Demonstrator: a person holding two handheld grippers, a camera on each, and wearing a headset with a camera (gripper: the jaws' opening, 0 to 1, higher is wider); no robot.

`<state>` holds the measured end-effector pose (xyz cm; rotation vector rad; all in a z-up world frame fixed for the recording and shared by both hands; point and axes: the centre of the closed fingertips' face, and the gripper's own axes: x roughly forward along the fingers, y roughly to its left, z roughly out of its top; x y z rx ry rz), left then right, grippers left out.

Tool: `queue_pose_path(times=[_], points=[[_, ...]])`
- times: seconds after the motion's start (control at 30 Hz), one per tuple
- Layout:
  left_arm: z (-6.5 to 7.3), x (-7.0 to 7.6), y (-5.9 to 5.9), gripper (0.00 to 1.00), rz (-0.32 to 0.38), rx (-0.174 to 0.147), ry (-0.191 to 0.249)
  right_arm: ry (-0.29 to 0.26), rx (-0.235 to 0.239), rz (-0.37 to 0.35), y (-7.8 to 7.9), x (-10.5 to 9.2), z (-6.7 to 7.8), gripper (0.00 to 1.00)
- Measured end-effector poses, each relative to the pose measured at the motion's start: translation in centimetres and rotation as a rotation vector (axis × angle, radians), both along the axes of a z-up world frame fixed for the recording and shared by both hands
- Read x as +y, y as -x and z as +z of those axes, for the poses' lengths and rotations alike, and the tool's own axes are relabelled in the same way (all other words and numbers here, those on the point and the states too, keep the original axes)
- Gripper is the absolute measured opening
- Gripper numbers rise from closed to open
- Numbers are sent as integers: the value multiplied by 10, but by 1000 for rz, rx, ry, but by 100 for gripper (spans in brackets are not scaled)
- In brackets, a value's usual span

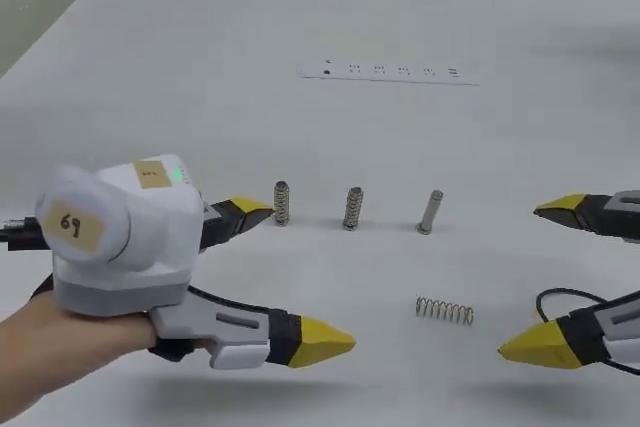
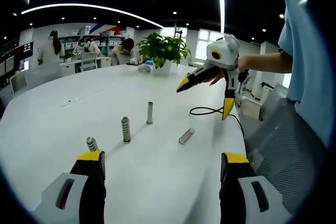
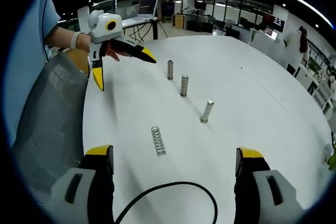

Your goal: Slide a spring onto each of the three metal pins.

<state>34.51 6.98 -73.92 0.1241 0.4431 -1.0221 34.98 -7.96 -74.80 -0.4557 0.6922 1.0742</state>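
Two pins (image 1: 353, 208) done, third pin (image 1: 430, 212) bare. Last spring (image 1: 444, 311) lies on table (image 1: 200, 97) near it. Fingers (image 1: 320, 337) spread, empty, on left gripper (image 1: 305, 275) and right gripper (image 1: 522, 280). Next: right pinches spring, aligns over pin.

My left gripper (image 1: 292, 275) has a white and grey body, black jaws and yellow tips. My right gripper (image 1: 528, 279) has yellow tips also. The desk (image 1: 200, 67) is white; the lying spring (image 1: 444, 311) and the bare pin (image 1: 430, 212) are silver-grey.
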Motion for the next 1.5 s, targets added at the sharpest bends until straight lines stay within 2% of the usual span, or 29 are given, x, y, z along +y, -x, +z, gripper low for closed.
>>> queue_pose_path(times=[0.1,0.3,0.43,0.53,0.6,0.83,0.9,0.97,1.13,1.27,1.43,1.5], points=[[-4,-9,3,79,-39,-1,-11,-14,-2,-15,0,-2,0,95],[-9,-24,4,79,-70,0,-3,-43,1,-44,3,-2,2,95],[-21,-36,4,78,-106,16,-16,-54,15,-67,8,-5,0,95],[-26,-44,2,74,-122,12,-23,-49,12,-79,9,-8,-3,95],[-28,-48,0,69,-129,1,-22,-69,20,-98,10,-6,-3,95],[-36,-66,2,59,-184,22,-13,-76,17,-107,14,-8,-1,94],[-37,-70,2,57,-194,17,-12,-78,17,-109,16,-10,0,94],[-40,-74,1,55,-205,27,-13,-80,19,-116,16,-11,0,94],[-44,-82,-1,46,-223,26,-16,-89,22,-127,19,-12,0,94],[-53,-87,-3,40,-237,27,-39,-95,22,-133,22,-12,-2,91],[-56,-92,-4,34,-247,26,-36,-102,30,-140,25,-14,-3,91],[-57,-94,-3,33,-250,35,-35,-101,32,-141,26,-15,-3,91]])
